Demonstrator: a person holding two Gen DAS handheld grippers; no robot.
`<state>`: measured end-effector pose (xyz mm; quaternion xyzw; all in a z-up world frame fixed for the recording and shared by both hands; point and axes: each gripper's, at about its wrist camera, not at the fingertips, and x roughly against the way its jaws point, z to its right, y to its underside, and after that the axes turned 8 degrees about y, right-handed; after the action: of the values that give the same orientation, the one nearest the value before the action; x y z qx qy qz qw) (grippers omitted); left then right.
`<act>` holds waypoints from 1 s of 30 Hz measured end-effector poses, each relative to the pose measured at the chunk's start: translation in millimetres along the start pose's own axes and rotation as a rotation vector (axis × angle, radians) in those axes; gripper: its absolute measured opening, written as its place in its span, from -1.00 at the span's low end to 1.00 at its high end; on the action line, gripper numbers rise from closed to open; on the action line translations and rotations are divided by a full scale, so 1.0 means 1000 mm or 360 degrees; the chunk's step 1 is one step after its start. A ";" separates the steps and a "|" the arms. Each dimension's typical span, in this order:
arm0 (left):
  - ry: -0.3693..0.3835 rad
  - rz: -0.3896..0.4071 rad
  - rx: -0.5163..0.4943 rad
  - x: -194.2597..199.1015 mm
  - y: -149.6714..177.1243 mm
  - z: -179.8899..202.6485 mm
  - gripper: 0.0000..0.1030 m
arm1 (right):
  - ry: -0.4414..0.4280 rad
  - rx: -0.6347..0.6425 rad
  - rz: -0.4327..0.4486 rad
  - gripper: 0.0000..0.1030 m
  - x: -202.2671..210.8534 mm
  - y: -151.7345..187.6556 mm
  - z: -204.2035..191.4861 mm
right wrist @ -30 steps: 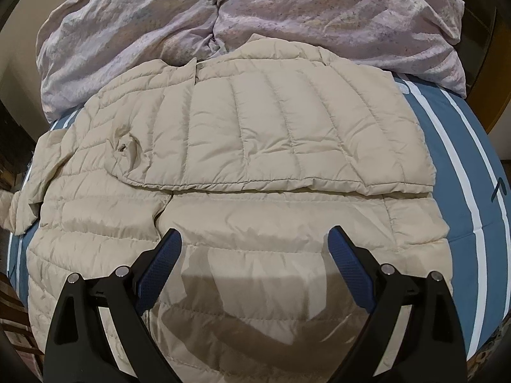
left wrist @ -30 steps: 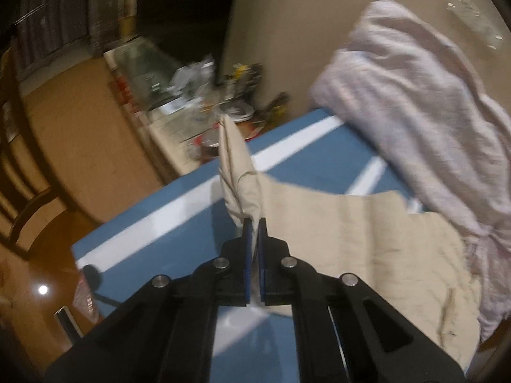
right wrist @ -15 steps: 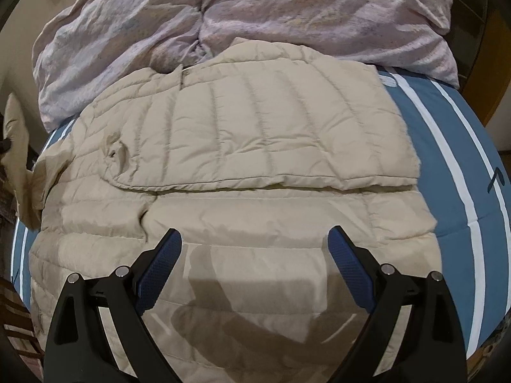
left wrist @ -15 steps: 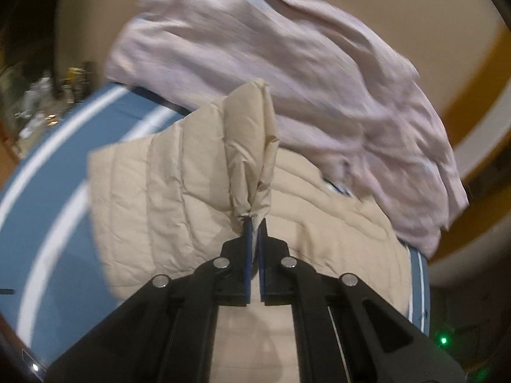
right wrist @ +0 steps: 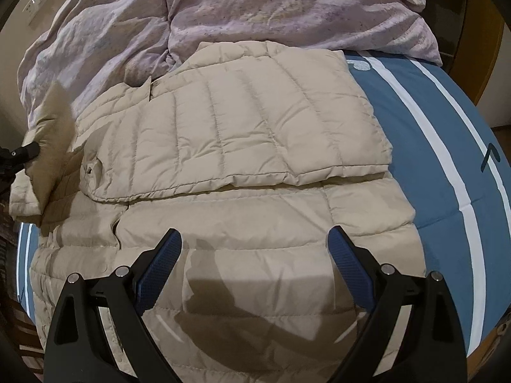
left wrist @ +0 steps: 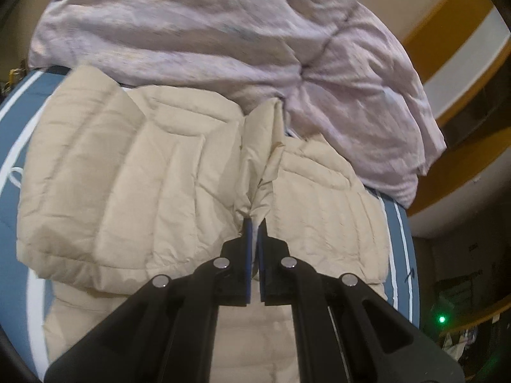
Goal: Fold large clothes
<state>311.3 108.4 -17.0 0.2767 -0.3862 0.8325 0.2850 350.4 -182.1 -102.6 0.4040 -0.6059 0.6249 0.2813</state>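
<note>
A beige quilted puffer jacket [right wrist: 255, 146] lies spread on the blue striped bed [right wrist: 447, 159]. One sleeve is folded across its chest. My left gripper [left wrist: 254, 223] is shut on the end of the other sleeve [left wrist: 258, 159] and holds it lifted over the jacket body [left wrist: 127, 175]. That raised sleeve shows at the left edge of the right wrist view [right wrist: 52, 127]. My right gripper [right wrist: 254, 249] is open and empty, hovering above the jacket's lower half.
A crumpled lilac duvet [right wrist: 255, 6] is piled at the head of the bed, touching the jacket's collar; it also shows in the left wrist view [left wrist: 223, 32]. Bare blue sheet [left wrist: 19, 102] with white stripes lies on both sides. A wall socket [right wrist: 36, 1] is at upper left.
My left gripper has swung the held sleeve from the bed's outer edge inward over the jacket body. The right gripper has stayed open and drifted slightly.
</note>
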 end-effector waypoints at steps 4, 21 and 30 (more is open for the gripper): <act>0.0046 -0.0043 -0.0040 -0.013 0.006 0.017 -0.93 | -0.0001 -0.0018 0.0002 0.84 0.000 -0.004 0.005; 0.0124 -0.0114 -0.0208 -0.011 0.027 0.038 0.08 | -0.0175 -0.0103 0.0026 0.83 0.004 -0.039 -0.002; -0.0135 -0.0038 -0.0162 0.007 0.022 0.004 0.12 | -0.0578 -0.0218 -0.0107 0.36 -0.009 -0.061 -0.034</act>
<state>292.5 95.6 -20.7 0.3015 -0.4365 0.7958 0.2919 401.1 -140.3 -75.6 0.5098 -0.6740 0.4894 0.2150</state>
